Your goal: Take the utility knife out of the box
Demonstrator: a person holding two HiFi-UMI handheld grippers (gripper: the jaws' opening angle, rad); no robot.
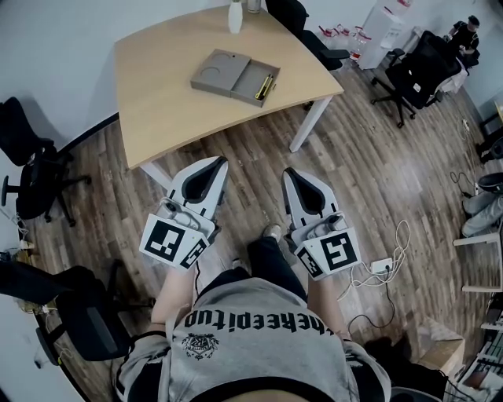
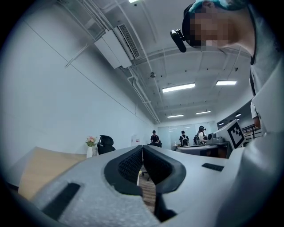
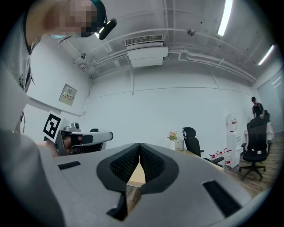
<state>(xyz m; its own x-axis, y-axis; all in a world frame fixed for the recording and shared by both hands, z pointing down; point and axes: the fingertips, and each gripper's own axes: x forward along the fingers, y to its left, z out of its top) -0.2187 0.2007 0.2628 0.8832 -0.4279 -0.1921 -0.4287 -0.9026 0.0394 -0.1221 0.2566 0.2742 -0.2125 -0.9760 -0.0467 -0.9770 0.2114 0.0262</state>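
An open grey box (image 1: pixel 234 76) lies on the wooden table (image 1: pixel 169 102) in the head view. A yellow and black utility knife (image 1: pixel 264 86) rests in its right half. My left gripper (image 1: pixel 220 162) and right gripper (image 1: pixel 288 171) hover side by side over the floor, short of the table's near edge and well away from the box. Both are shut with nothing between their jaws. In the left gripper view the left gripper's (image 2: pixel 142 147) pads meet, and in the right gripper view the right gripper's (image 3: pixel 139 145) tips touch. Neither gripper view shows the box.
A white vase (image 1: pixel 235 16) stands at the table's far edge. Black office chairs stand at the left (image 1: pixel 31 169), behind the table (image 1: pixel 310 35) and at the right (image 1: pixel 416 71). A power strip with cables (image 1: pixel 381 267) lies on the wooden floor. People stand far off.
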